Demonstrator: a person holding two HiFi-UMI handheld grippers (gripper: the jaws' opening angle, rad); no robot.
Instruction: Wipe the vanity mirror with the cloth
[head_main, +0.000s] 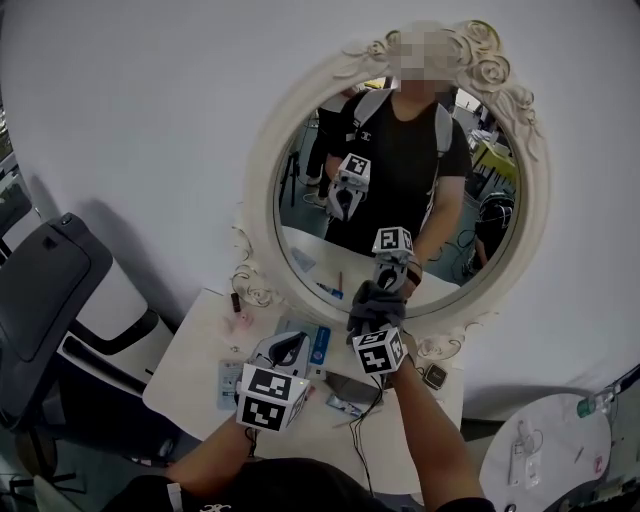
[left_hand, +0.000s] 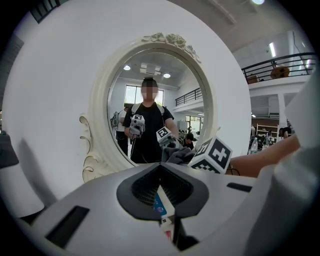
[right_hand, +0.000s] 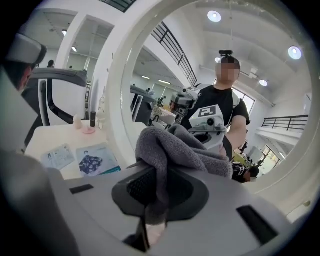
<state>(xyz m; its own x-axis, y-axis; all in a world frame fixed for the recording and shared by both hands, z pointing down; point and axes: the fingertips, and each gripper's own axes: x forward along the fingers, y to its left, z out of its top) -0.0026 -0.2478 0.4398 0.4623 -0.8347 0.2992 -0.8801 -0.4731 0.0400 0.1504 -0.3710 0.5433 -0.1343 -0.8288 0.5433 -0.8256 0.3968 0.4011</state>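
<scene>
The oval vanity mirror (head_main: 400, 180) in its ornate white frame (head_main: 262, 190) stands on a white table against the wall. My right gripper (head_main: 375, 322) is shut on a bunched grey cloth (head_main: 372, 303) and holds it against the lower edge of the glass. In the right gripper view the cloth (right_hand: 180, 147) hangs between the jaws of the right gripper (right_hand: 159, 200) in front of the frame (right_hand: 117, 85). My left gripper (head_main: 290, 350) hovers low over the table, left of the right one, jaws together with nothing in them. The left gripper view faces the mirror (left_hand: 155, 100) and the cloth (left_hand: 177, 154).
The table (head_main: 190, 370) carries a blue leaflet (head_main: 318, 345), a small pink item (head_main: 240, 320), a dark little bottle (head_main: 235, 300) and cables (head_main: 365, 415). A grey and white chair-like unit (head_main: 50, 290) stands at left. A round side table (head_main: 550, 450) is lower right.
</scene>
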